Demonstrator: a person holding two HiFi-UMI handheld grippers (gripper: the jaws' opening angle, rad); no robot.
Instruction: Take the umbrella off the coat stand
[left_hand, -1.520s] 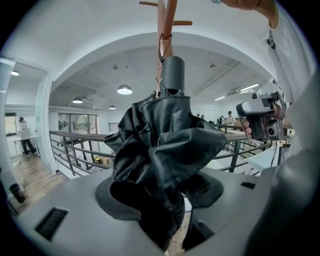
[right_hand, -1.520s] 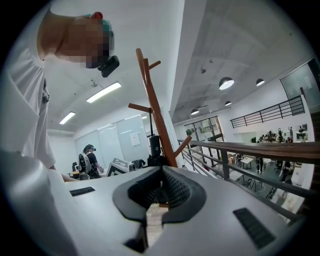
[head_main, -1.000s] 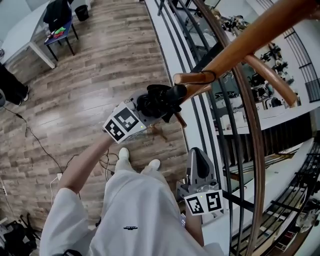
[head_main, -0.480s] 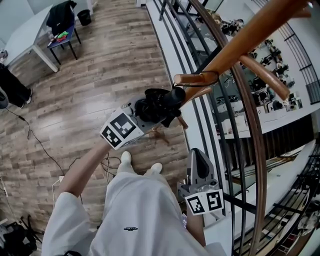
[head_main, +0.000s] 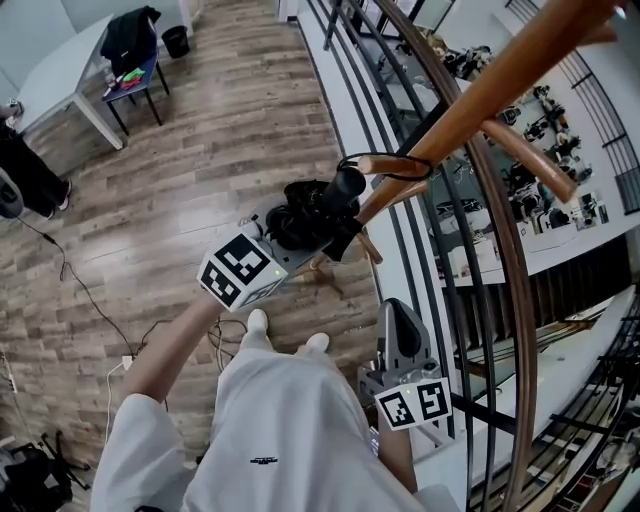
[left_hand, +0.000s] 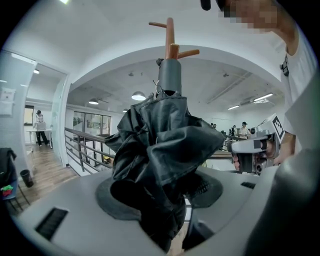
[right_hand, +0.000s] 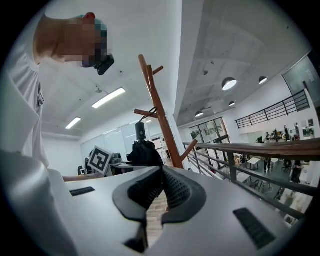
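Note:
My left gripper (head_main: 322, 218) is shut on the folded black umbrella (head_main: 300, 205), whose grey handle (head_main: 346, 184) points at the wooden coat stand (head_main: 500, 80). A thin black strap (head_main: 402, 158) loops from the handle round a lower peg (head_main: 385, 166), close to the peg's free end. In the left gripper view the crumpled canopy (left_hand: 160, 155) fills the space between the jaws, with the handle (left_hand: 170, 75) and the stand's top (left_hand: 170, 35) beyond. My right gripper (head_main: 395, 312) hangs low beside my legs, shut and holding nothing; its view shows the stand (right_hand: 159, 112) and the umbrella (right_hand: 144, 152) ahead.
A curved wooden handrail (head_main: 508, 300) with dark metal bars runs close on the right, a drop beyond it. A white table (head_main: 55, 80) and a chair with clothes (head_main: 130, 55) stand far left. Cables (head_main: 70, 270) trail over the wood floor.
My left gripper has lifted the umbrella slightly. The strap loop has slid along the peg toward its tip and hangs looser. The right gripper has stayed still.

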